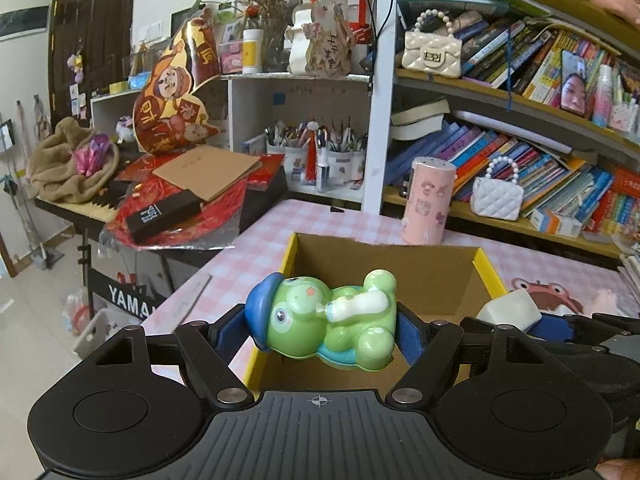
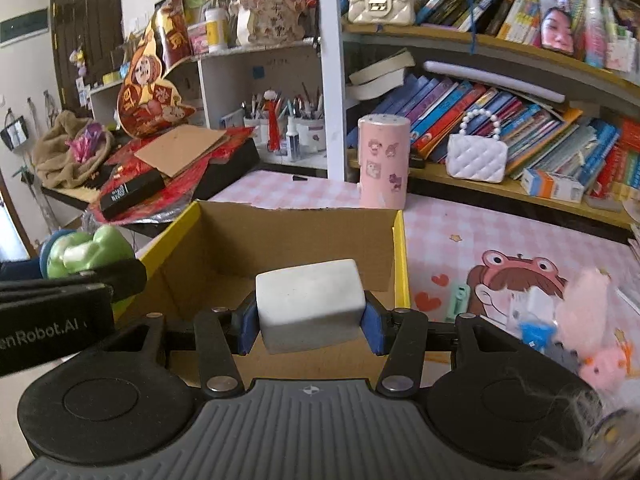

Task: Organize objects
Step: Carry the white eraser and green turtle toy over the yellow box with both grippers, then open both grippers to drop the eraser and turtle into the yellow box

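Note:
My left gripper (image 1: 318, 330) is shut on a green frog toy (image 1: 324, 318) with a blue cap, holding it over the near edge of an open cardboard box (image 1: 436, 264) with yellow rims. My right gripper (image 2: 310, 322) is shut on a white rectangular block (image 2: 310, 304), which hangs above the same cardboard box (image 2: 280, 240). The block (image 1: 510, 308) shows at the right in the left wrist view. At the left edge of the right wrist view sits the frog toy (image 2: 90, 252). The box interior that I can see holds nothing.
The box sits on a pink checked tablecloth (image 2: 440, 232). A pink cylinder (image 2: 384, 160) stands behind it. Small plush toys (image 2: 584, 320) and a green clip (image 2: 458, 300) lie to the right. Bookshelves (image 2: 520, 120) fill the back; a cluttered keyboard stand (image 1: 160, 200) is on the left.

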Demonstrator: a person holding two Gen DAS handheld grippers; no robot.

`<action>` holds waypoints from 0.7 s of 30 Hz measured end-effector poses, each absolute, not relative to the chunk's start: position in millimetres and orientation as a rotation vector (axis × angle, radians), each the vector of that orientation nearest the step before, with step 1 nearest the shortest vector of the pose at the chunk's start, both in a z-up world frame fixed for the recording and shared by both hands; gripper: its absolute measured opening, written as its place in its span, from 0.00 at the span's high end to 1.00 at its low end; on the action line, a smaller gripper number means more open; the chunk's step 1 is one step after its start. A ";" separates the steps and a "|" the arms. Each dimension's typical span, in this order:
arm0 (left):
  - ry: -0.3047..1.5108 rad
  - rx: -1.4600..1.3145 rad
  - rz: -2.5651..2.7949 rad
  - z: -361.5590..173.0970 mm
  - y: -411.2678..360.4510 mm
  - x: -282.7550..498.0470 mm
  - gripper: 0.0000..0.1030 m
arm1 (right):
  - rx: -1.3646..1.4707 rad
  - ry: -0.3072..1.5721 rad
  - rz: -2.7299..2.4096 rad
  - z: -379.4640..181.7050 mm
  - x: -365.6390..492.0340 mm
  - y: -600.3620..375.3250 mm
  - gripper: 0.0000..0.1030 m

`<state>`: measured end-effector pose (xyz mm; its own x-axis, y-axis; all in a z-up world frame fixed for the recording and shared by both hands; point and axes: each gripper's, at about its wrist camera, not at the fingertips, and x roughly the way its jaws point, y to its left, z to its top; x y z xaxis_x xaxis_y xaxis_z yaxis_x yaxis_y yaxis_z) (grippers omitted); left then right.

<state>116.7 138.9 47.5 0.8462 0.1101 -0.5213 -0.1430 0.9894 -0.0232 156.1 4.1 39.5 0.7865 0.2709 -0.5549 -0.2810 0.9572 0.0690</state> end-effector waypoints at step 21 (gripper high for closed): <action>0.737 -0.015 0.171 0.6 128.8 214.5 0.24 | -0.367 0.786 0.481 -6.6 263.6 28.8 0.53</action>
<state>214.5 128.8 0.6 0.7273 0.1502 -0.6697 -0.1607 0.9859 0.0466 263.6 28.8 -6.6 0.6090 0.2734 -0.7445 -0.5391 0.8312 -0.1357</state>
